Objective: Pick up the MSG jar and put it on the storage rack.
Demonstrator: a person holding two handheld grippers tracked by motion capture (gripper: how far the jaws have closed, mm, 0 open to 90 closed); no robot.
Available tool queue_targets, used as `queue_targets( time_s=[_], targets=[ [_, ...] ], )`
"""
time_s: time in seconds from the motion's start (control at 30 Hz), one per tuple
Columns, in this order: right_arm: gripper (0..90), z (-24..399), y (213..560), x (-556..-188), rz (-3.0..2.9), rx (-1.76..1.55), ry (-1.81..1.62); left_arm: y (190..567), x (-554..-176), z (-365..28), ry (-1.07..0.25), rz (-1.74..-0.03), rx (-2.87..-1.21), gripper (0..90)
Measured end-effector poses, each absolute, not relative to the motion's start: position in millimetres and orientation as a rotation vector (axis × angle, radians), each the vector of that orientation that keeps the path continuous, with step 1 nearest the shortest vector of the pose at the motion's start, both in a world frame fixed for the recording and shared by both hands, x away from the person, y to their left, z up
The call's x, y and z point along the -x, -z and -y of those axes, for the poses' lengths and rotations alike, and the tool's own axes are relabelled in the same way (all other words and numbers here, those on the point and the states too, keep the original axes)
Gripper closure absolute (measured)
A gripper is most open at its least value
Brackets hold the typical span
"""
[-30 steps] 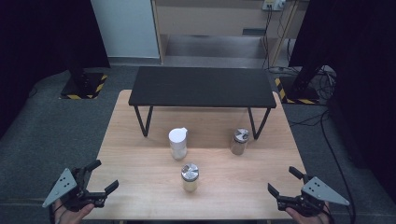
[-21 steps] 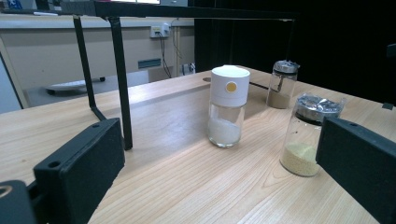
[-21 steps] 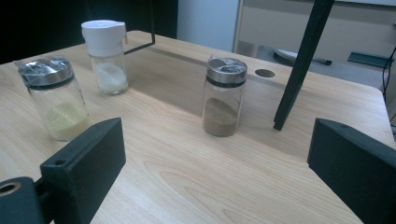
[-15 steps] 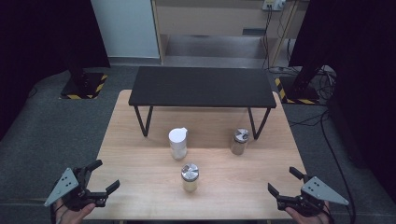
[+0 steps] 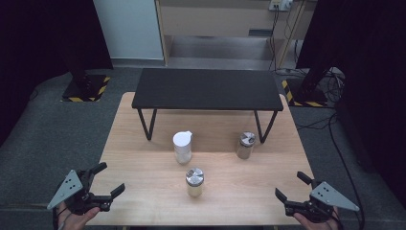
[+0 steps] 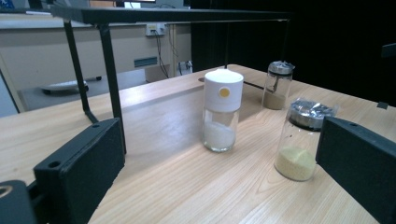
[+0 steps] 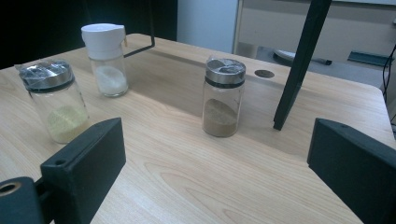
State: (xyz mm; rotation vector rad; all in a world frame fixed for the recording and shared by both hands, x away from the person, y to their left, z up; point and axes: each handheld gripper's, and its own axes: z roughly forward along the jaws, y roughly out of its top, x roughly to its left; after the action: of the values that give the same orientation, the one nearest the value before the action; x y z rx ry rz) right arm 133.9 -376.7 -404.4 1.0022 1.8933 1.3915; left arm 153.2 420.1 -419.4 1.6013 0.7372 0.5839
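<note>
Wood table [image 5: 143, 143], pale grain, smooth, w/ a small round hole near the far side in the right gripper view. Black metal rack [image 5: 208, 88] stands on it at the back: flat matte top, thin bent legs.

Three jars, all clear glass cylinders, upright, well apart from each other:
- White-cap jar [image 5: 182, 146]: tall white plastic cap w/ pour spout and a yellow dot in the left gripper view [image 6: 222, 109]; white grains approx. a third full. Sits mid-table, just in front of the rack.
- Yellow jar [image 5: 194, 181]: shiny metal lid, crinkled clear film over it in the left gripper view [image 6: 304, 140]; yellow powder low in the bottom. Nearest the table's front edge, between the two grippers but closer to neither.
- Brown jar [image 5: 245, 145]: brushed metal shaker lid, brown powder approx. a third full [image 7: 223, 97]; stands beside the rack's right front leg.

Left gripper [image 5: 103, 182]: at the table's front left corner, jaws spread wide, nothing between them, blocky black pads. Right gripper [image 5: 292, 187]: front right corner, jaws also spread wide, empty. Each has a grey triangular plate on top; a hand holds each from below.

Vs. 0.5 s ago: left gripper sits a touch lower and further out; right gripper and jars unchanged.
</note>
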Motion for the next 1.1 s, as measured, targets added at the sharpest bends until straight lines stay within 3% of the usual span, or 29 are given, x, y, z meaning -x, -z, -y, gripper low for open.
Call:
queue_targets(
  time_s=[1.1],
  targets=[
    [4.8, 378.6, 405.6, -134.1, -1.890, -1.004, -1.411, 353.9, -207.9, -396.3, -0.525, -0.684, -1.656, 0.0]
  ],
)
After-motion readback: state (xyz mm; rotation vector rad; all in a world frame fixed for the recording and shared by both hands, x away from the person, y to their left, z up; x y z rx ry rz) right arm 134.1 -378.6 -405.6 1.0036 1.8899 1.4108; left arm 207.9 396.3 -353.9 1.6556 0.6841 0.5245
